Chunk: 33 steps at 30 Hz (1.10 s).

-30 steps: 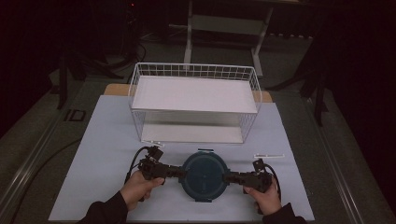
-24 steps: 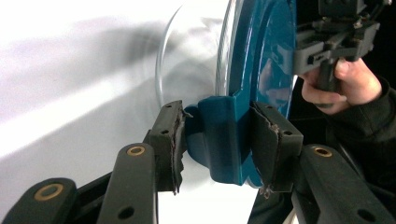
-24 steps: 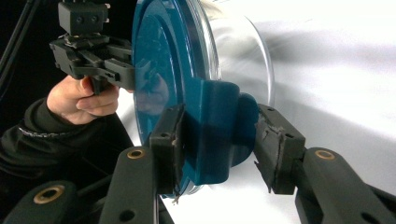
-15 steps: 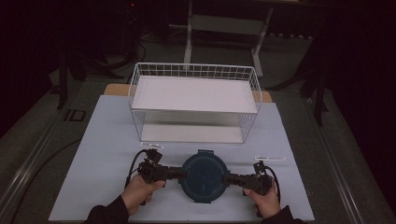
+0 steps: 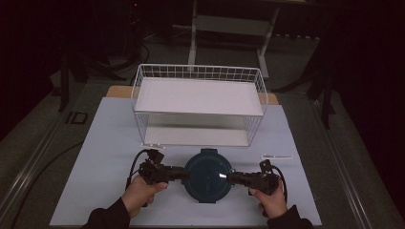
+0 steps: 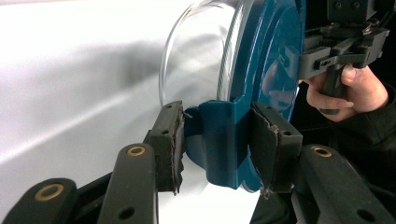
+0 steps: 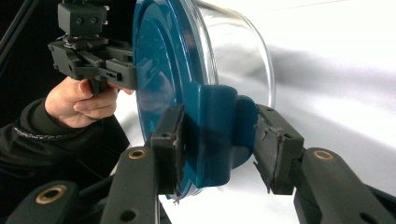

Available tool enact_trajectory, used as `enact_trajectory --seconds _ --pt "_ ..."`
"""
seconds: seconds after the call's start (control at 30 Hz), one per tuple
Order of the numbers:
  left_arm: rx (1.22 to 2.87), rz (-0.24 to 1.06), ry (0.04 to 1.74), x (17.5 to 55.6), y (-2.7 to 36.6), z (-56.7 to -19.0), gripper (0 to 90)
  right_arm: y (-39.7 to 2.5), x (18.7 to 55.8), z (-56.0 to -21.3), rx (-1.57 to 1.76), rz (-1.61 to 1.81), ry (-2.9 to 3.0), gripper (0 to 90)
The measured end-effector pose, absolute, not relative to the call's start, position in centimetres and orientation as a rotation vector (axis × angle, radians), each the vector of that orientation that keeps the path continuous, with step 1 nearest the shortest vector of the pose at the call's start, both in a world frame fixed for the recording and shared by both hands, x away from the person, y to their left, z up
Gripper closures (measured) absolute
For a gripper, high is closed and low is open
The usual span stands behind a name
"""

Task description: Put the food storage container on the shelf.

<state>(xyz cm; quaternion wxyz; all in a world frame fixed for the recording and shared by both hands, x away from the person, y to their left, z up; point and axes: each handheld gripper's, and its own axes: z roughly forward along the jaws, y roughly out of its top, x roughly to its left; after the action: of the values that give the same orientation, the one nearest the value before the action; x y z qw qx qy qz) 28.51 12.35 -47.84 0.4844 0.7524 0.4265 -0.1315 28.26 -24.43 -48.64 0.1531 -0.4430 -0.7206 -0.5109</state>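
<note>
The bench (image 5: 95, 157) is covered by a flat, matte, pale sheet, and toward its far side stands a white wire basket (image 5: 198, 107) with a thin grid wall and a smooth white floor. Near the person's edge, well apart from the basket, sits a round container (image 5: 208, 175): a clear, glassy bowl (image 6: 196, 56) under a glossy teal plastic lid (image 7: 163, 70), with a squared latch tab at each side. The container lies straight between the two hands, so neither is nearer; the line from tab to tab runs left to right across the bench, and each gripper meets it end-on. The left gripper (image 6: 217, 144) has its rubbery, worn black fingers (image 6: 170, 140) clenched against the left tab (image 6: 217, 140), one on each face. The right gripper (image 7: 217, 144) brackets the right tab (image 7: 217, 135): one pad presses it, the other looks a shade off, so a full clamp there I cannot tell. Any lift probably depends on both ends rising together.
</note>
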Motion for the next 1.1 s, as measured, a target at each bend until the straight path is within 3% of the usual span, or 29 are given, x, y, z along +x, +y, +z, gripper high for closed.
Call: enact_trajectory --seconds 0.47,1.1 --pt "1.806 -0.193 0.988 30.6 13.4 -46.0 57.1 -23.2 31.8 -45.7 -1.182 -1.568 -2.171 55.9" --pt "1.808 -0.112 0.951 35.3 13.4 -48.7 57.0 -22.9 37.1 -47.8 -1.172 -1.584 -2.228 55.6"
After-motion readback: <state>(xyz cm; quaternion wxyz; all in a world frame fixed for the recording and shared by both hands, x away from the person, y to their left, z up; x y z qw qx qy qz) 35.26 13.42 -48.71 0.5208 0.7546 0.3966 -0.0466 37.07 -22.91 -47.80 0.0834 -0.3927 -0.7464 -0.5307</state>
